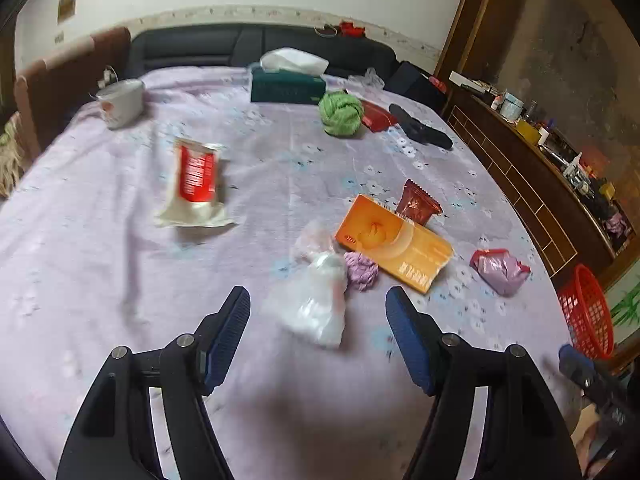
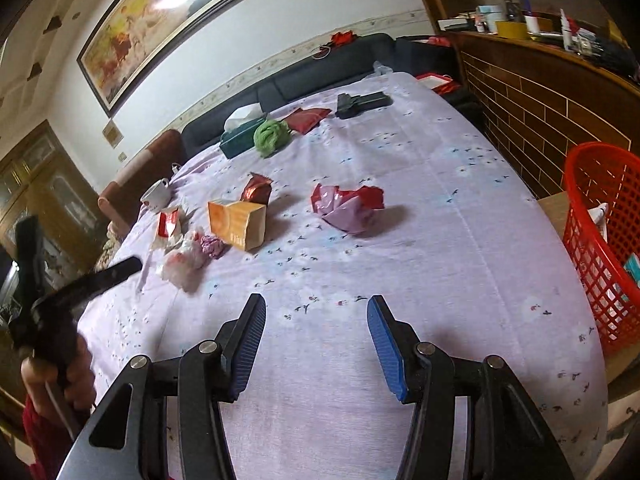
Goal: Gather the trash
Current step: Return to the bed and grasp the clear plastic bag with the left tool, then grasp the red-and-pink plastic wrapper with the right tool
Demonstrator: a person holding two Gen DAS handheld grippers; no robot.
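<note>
Blue-padded fingers of left gripper (image 1: 318,302) and right gripper (image 2: 316,310) spread wide, holding nothing.

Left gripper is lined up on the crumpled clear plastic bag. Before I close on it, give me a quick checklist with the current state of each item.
1. Left gripper open wide enough for the bag: ok, the jaws stand well apart and hold nothing.
2. Clear plastic bag between the fingers' line: ok, it lies just ahead, roughly centred.
3. Neighbours clear of the grasp: not ok, the purple wad touches the bag and the orange box lies right beside it.
4. Right gripper free: ok, open and holding nothing.
5. Red basket ready to take trash: ok, at the table's right edge, some items already inside.
6. Fingertips low enough to touch the cloth: cannot tell.
</note>
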